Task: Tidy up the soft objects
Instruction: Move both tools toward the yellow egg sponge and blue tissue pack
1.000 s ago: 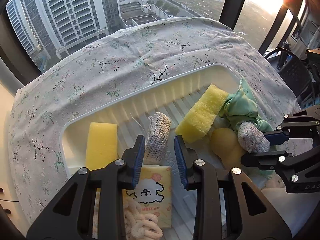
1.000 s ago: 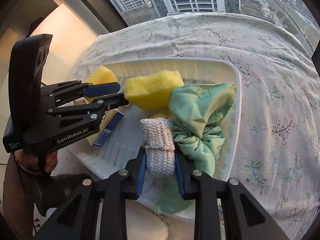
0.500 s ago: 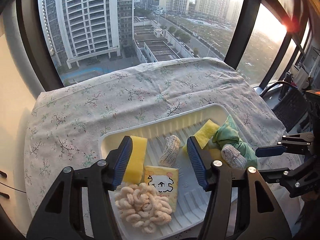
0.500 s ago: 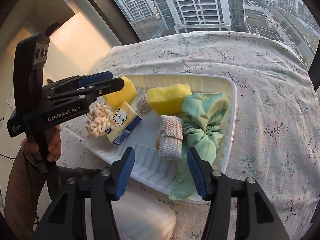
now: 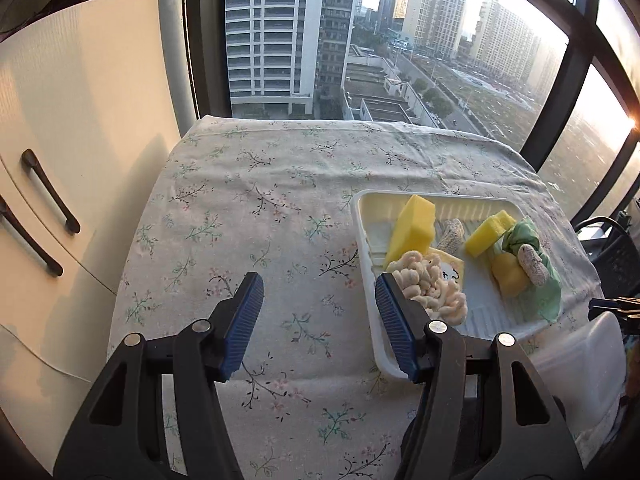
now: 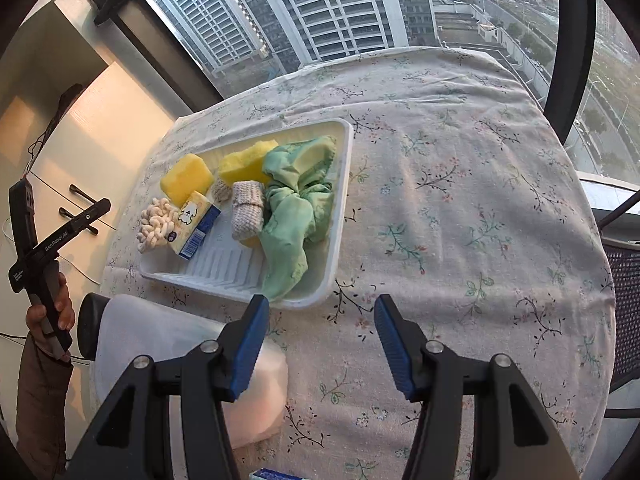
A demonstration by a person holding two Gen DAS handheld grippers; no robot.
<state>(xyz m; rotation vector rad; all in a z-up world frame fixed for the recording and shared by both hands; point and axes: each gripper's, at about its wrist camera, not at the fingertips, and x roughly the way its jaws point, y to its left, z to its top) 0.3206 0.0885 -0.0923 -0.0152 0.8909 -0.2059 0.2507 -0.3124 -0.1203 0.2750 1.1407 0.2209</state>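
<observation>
Both the left gripper [image 5: 318, 322] and right gripper [image 6: 320, 344] hang released and empty over the floral tablecloth [image 6: 460, 184]. The soft items sit in the white tray [image 6: 344, 184]; if tidying continues, lift the green cloth [image 6: 296, 208] gently from above.

A white tray [image 6: 343, 184] holds yellow sponges [image 6: 186, 178], a mint-green cloth [image 6: 294, 216] and a cream chenille piece [image 6: 154, 224], on the table's pale floral-sprig cloth [image 6: 460, 200]

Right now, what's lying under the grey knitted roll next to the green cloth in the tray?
The knitted roll rests on a yellow sponge and against the green cloth. What lies beneath them stays covered.
</observation>
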